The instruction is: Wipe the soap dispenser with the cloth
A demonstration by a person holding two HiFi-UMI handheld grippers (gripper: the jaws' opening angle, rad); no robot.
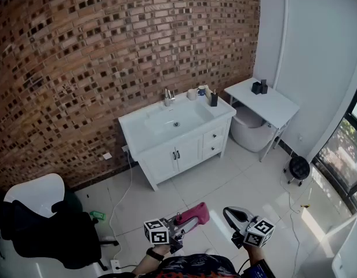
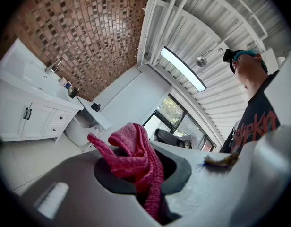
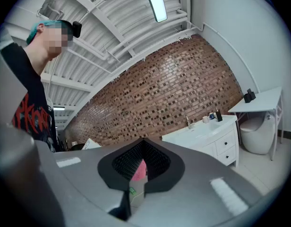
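Here, well back from the white vanity (image 1: 167, 155), a person is holding a gripper in each hand above the tiled floor (image 1: 225, 178). The left gripper (image 1: 183, 226) is clamping a pink cloth (image 1: 194, 214), which is bunching up out of its closed jaws. The right gripper (image 1: 228, 212) is gripping nothing, its jaws pressed together. The dark soap dispenser (image 1: 214, 99) is standing at the vanity's right rear corner, near the brick wall (image 1: 109, 51), well apart from both grippers.
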